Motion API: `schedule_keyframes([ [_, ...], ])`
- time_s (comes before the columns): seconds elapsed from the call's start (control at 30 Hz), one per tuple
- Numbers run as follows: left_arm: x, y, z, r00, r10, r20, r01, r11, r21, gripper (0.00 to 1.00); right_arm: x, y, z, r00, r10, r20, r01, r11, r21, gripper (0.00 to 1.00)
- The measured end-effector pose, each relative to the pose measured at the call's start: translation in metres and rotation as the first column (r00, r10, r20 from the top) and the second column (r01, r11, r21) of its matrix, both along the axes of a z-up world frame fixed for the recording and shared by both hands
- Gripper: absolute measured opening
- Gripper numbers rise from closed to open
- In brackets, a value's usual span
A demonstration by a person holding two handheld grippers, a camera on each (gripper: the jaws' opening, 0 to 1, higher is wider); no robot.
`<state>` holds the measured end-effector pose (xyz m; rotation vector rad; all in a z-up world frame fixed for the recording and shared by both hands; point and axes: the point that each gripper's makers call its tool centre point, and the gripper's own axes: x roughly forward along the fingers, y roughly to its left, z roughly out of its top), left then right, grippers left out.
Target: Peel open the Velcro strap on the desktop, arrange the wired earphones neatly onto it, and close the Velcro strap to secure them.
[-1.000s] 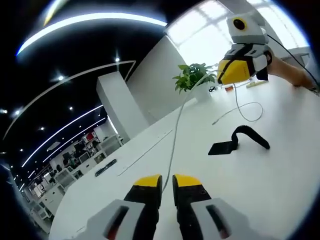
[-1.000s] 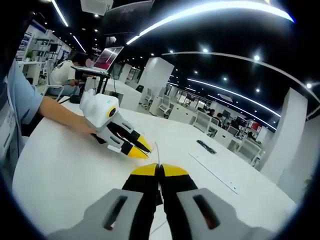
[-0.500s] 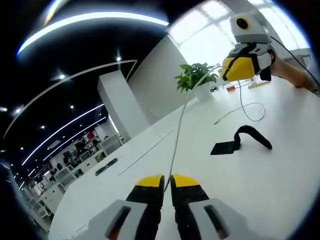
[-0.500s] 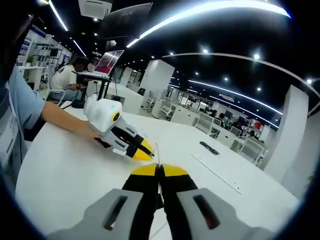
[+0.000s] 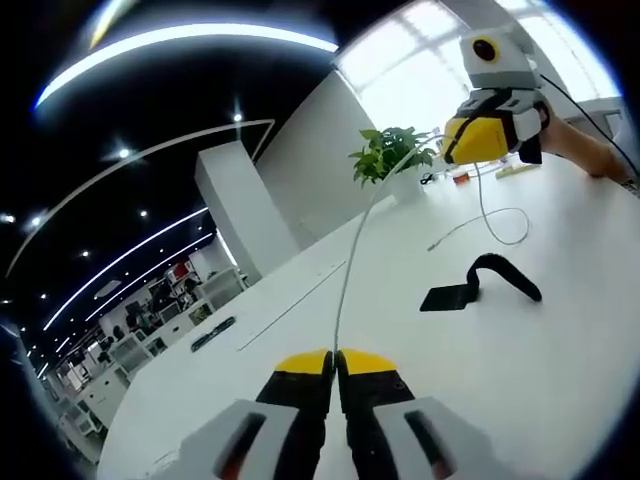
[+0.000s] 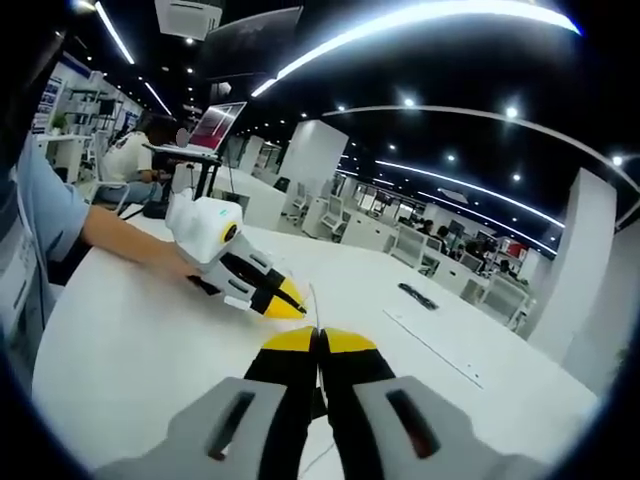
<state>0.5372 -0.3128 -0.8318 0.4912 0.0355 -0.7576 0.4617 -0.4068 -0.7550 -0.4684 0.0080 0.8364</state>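
The white earphone cable [image 5: 345, 275] is stretched in the air between both grippers. My left gripper [image 5: 335, 358] is shut on its lower end, and my right gripper [image 5: 478, 138] holds the far end up high. Below it, a loose loop of cable [image 5: 505, 215] lies on the white table [image 5: 560, 350]. The black Velcro strap [image 5: 480, 285] lies on the table, one end flat and the other curled up. In the right gripper view my right gripper [image 6: 319, 338] is shut on the thin cable [image 6: 314, 305], which runs to the left gripper [image 6: 283, 298].
A potted plant [image 5: 385, 155] stands at the table's far edge by the window. A person's forearm and blue sleeve [image 6: 60, 215] rest on the table behind the left gripper. Another person sits at a laptop [image 6: 215, 120] in the background.
The left gripper's jaws have closed from a narrow gap to fully shut on the cable. The right gripper has risen slightly, and the cable is straighter.
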Motion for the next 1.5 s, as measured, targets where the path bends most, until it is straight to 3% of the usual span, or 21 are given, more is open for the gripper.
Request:
schedule_keyframes([
  [0.3, -0.003, -0.002, 0.001, 1.000, -0.004, -0.015, 0.004, 1.000, -0.017, 0.06, 0.005, -0.008, 0.005, 0.999, -0.036, 0.017, 0.036, 0.999, 0.005, 0.04],
  [0.47, -0.007, -0.004, 0.009, 0.999, -0.014, -0.041, 0.011, 0.998, -0.067, 0.06, 0.009, -0.015, 0.013, 0.997, -0.064, 0.036, 0.063, 0.998, 0.016, 0.04],
  [0.7, -0.014, 0.002, 0.040, 0.998, -0.035, -0.058, 0.024, 0.984, -0.178, 0.06, 0.014, -0.027, 0.026, 0.991, -0.110, 0.075, 0.108, 0.994, 0.030, 0.04],
  [0.73, -0.022, 0.011, 0.061, 0.997, -0.041, -0.059, 0.030, 0.981, -0.191, 0.06, 0.014, -0.028, 0.026, 0.990, -0.115, 0.079, 0.113, 0.993, 0.029, 0.04],
  [0.77, -0.022, 0.013, 0.065, 0.997, -0.044, -0.059, 0.031, 0.980, -0.196, 0.06, 0.016, -0.030, 0.027, 0.989, -0.121, 0.082, 0.119, 0.993, 0.026, 0.04],
  [1.1, -0.032, 0.015, 0.089, 0.994, -0.070, -0.084, 0.051, 0.978, -0.204, 0.06, 0.022, -0.041, 0.035, 0.983, -0.156, 0.097, 0.152, 0.987, 0.044, 0.04],
  [1.3, -0.048, 0.006, 0.097, 0.992, -0.108, -0.068, 0.097, 0.984, -0.150, 0.06, 0.025, -0.048, 0.043, 0.978, -0.176, 0.112, 0.170, 0.984, 0.054, 0.04],
  [1.5, -0.065, -0.008, 0.104, 0.982, -0.158, -0.098, 0.138, 0.973, -0.186, 0.06, 0.025, -0.056, 0.050, 0.973, -0.196, 0.122, 0.187, 0.979, 0.080, 0.04],
])
